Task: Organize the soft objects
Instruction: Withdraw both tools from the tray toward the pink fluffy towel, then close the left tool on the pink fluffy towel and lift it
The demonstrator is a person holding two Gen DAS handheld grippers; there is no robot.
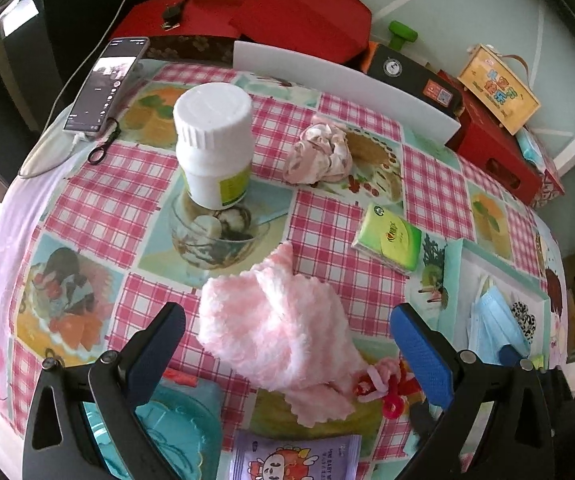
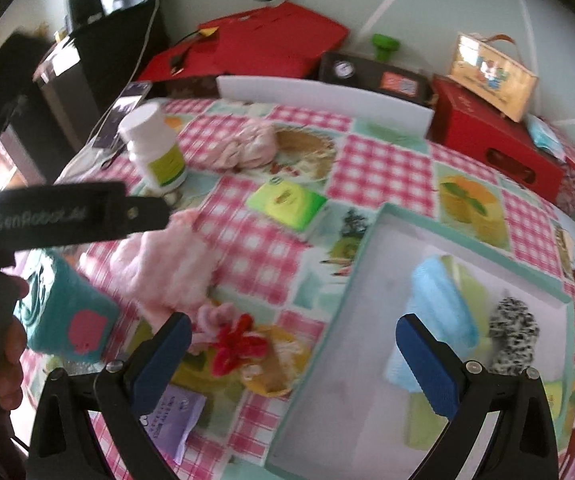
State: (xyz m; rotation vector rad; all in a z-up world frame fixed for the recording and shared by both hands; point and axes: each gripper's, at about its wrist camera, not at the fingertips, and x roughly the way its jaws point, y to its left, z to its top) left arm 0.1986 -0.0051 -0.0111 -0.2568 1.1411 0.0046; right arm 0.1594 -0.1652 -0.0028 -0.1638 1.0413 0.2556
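1. Left wrist view: your left gripper [image 1: 287,344] has its jaws spread wide and released, with the pink fluffy cloth [image 1: 271,328] lying on the table [image 1: 99,196] between them, touching neither pad.
2. The cloth's long axis runs from its narrow tip, which points away from you toward the white bottle [image 1: 213,140], back to its wider folded end near the red-and-pink hair tie [image 1: 379,384].
3. The white bottle stands upright, just behind a clear glass bowl [image 1: 215,236]; what lies in the bowl is dark and pale, and you cannot tell what it is.
4. A pale pink scrunchie [image 1: 319,156] lies beyond the cloth, and a green tissue pack [image 1: 387,238] sits flat to its right.
5. Right wrist view: your right gripper [image 2: 291,344] is also released, jaws wide apart and holding nothing, over the near left part of the shallow white tray [image 2: 327,344].
6. The tray holds a light blue face mask [image 2: 439,300] and, just to its right, a black-and-white spotted scrunchie [image 2: 515,332].
7. A teal box [image 2: 63,312] sits at the near left edge, and a purple wipes packet [image 2: 175,412] lies nearest you.
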